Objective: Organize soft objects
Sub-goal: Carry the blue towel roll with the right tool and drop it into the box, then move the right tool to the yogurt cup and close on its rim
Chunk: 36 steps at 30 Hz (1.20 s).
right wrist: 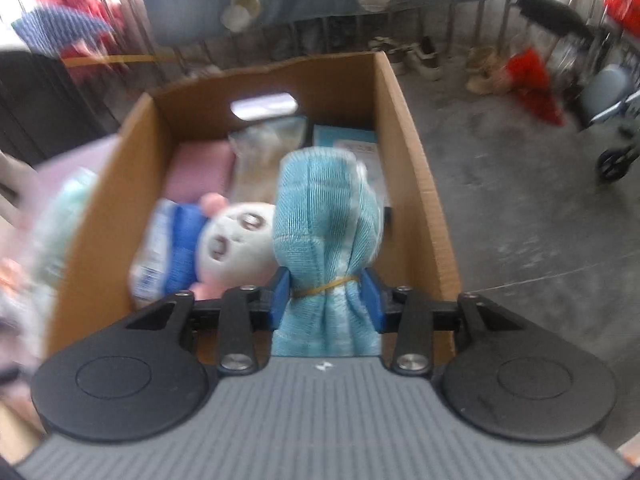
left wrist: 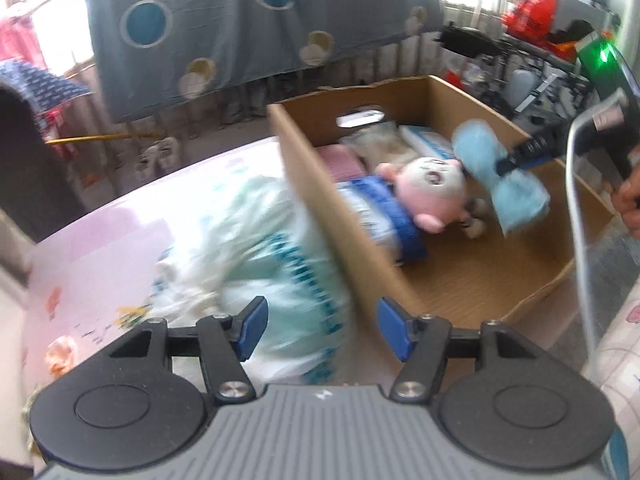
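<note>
Concrete floor (right wrist: 520,208) only right view; white bag (left wrist: 256,256) clear in left.

A pink bed (left wrist: 120,232) carries a pale green plastic bag (left wrist: 256,248) — the cardboard box (left wrist: 320,216) just beside it.

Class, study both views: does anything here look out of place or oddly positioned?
Yes: the pale green plastic bag lies outside the cardboard box, slumped against its wall, while the plush doll already lies inside. The blue towel bundle hangs above the box.
</note>
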Motion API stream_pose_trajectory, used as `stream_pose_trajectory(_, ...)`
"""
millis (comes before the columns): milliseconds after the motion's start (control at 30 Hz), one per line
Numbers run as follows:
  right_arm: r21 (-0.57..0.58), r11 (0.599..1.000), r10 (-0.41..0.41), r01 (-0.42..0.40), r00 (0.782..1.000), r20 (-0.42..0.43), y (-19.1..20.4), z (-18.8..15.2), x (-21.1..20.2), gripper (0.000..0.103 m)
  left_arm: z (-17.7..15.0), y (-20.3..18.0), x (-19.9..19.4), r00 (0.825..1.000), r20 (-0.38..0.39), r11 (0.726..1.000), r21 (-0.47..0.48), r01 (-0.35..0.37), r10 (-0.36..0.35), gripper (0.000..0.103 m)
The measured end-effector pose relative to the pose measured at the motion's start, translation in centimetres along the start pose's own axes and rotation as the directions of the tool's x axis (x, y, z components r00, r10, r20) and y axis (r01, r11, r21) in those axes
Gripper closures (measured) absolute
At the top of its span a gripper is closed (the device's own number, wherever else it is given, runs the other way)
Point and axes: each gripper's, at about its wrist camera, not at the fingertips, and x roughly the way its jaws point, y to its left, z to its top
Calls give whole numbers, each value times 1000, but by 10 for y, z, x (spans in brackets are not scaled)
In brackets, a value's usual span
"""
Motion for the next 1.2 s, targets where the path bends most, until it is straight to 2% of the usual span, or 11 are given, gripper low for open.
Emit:
stream_pose_trajectory(200,35,999,38,-40,997,60,13,-3,-15,62,-28,49,-35,993,41,992,-67,-106,109,38)
stream_pose_trajectory(300,76,990,105,-115,987,122,24,-7,-50,62,-48,75,-54,988,58,983,-122,-136,144,38)
stream_pose_trajectory(367,101,976,174,-192,971,167,27,-14,-73,62,-63,92,-70,981,71,973,-156,-167,180,37)
stream_pose_trajectory(467,129,932,306,-339,926,219,40,-27,-99,58,-90,119,-91,968,76,950,-225,-217,239,35)
stream_pose_trajectory(567,131,867,442,-481,863,244,64,-42,-116,55,-119,147,-110,956,65,918,-307,-252,285,35)
stream_pose_trajectory(700,111,780,584,-616,780,226,111,-51,-121,52,-155,173,-124,938,37,875,-376,-305,343,35)
stream_pose_trajectory(800,89,719,669,-689,721,181,157,-55,-114,51,-175,183,-128,930,22,857,-396,-329,368,35)
stream_pose_trajectory(933,25,684,723,-729,683,104,228,-64,-101,44,-194,183,-130,929,50,856,-409,-316,366,35)
stream_pose_trajectory(967,17,678,731,-735,677,85,244,-66,-97,43,-196,180,-127,933,63,863,-405,-302,355,35)
stream_pose_trajectory(1100,19,630,777,-776,630,-5,307,-73,-70,42,-197,167,-109,945,128,898,-373,-234,300,35)
stream_pose_trajectory(1200,6,632,774,-775,631,-38,342,-69,-47,42,-194,159,-88,946,164,915,-345,-210,279,36)
